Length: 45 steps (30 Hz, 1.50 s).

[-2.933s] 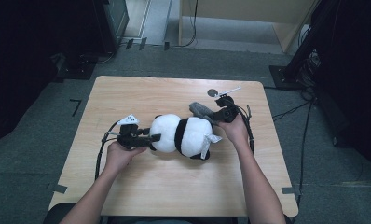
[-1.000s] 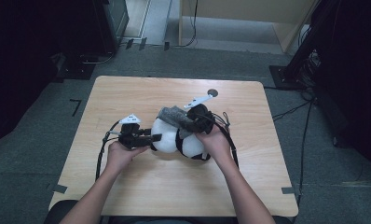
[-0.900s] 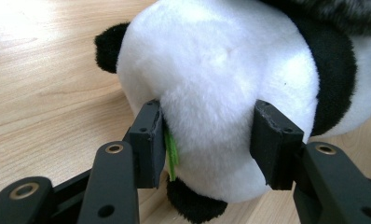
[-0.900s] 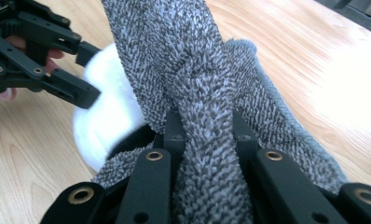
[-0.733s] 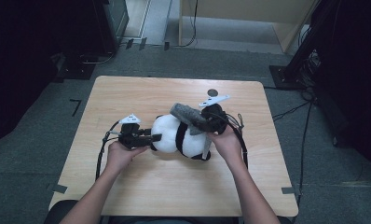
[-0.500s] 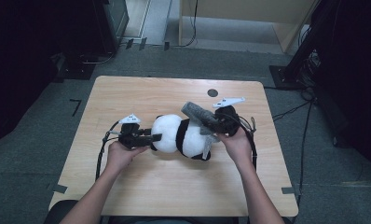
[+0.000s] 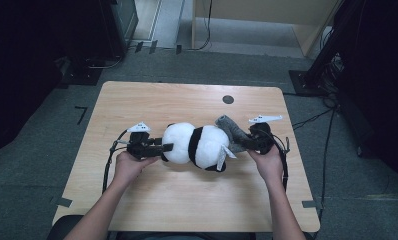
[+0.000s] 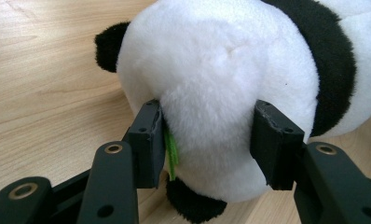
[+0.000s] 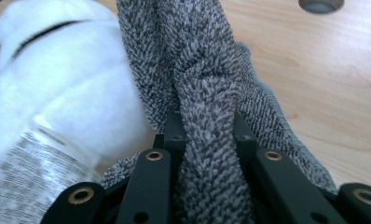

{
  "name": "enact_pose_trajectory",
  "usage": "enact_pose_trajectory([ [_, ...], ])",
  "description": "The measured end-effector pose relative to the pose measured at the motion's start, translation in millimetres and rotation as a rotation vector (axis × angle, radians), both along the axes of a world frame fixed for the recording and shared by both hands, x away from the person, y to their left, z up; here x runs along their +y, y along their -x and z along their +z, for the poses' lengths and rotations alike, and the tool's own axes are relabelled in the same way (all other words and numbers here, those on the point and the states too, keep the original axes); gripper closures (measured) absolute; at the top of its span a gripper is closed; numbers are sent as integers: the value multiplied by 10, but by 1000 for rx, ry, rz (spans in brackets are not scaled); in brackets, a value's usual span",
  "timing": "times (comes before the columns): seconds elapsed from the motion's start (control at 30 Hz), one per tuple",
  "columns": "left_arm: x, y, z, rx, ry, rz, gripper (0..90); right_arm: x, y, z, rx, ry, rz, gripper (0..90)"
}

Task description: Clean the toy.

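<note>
High view: we pinch the panda (image 7: 194,145) in the left tool (image 7: 159,148), hold the grey cloth (image 7: 231,131) in the right tool (image 7: 247,144), and should wipe next.

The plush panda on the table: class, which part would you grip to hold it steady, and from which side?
Probably grip the plush panda by its rounded white end, from the table's left along its long axis. It lies lengthwise, and the left gripper already pinches that soft bulge between its jaws, leaving the grey cloth end free.
</note>
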<state>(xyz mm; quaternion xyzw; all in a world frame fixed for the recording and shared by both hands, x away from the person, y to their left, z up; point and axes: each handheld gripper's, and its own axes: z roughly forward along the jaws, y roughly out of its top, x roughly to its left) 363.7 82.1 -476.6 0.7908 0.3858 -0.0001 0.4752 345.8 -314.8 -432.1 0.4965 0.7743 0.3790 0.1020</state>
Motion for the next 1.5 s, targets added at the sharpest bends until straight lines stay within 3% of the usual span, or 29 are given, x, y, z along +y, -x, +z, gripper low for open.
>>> enact_pose_trajectory([
  [0.1,9,6,-6,5,6,0,497,-56,-4,72,-17,-11,-22,758],
  [0.23,4,31,0,7,9,5,502,-17,46,339,-94,-23,-18,757],
  [0.33,-2,57,0,4,14,12,502,109,73,546,-156,-25,11,757],
  [0.47,-26,111,4,0,13,27,501,391,47,669,-193,-29,75,757],
  [0.83,-50,176,-25,-17,28,60,496,1214,-22,544,-195,40,256,756],
  [1.03,-57,199,-22,-29,17,69,496,1545,17,446,-194,14,321,754],
  [1.17,-66,211,-18,-31,5,75,497,1780,38,229,-153,95,360,754],
  [1.23,-56,204,-31,-24,12,75,496,1800,39,135,-168,109,364,754],
  [1.5,-63,177,-28,-14,12,70,503,1638,0,143,-166,107,335,756],
])
